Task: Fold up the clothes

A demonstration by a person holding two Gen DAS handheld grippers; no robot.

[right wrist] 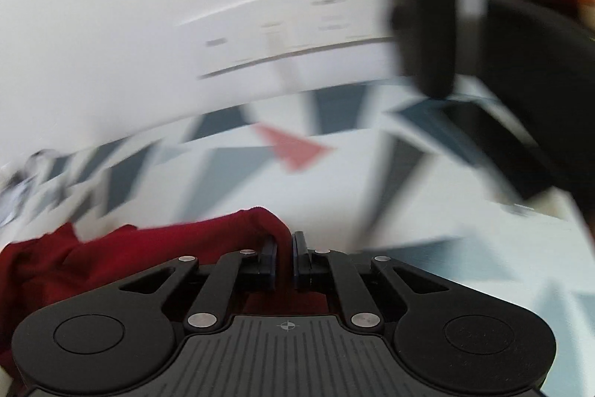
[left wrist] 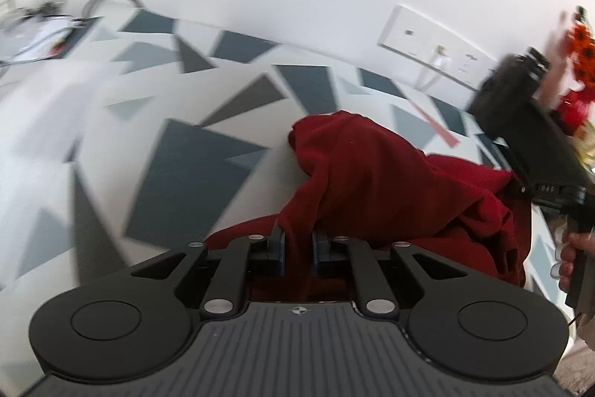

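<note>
Left claw (left wrist: 298, 250) pinches a fold of the red cloth (left wrist: 375, 173), jaws nearly closed. Right claw (right wrist: 284, 257) likewise clamps its edge. Cloth hangs bunched between them, over the patterned desk (left wrist: 186, 136).

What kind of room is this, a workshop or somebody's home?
Most likely a home, perhaps a bedroom. A dark red garment lies on a cloth patterned with grey triangles, a white socket panel is on the plain wall, and orange flowers stand at the edge.
</note>
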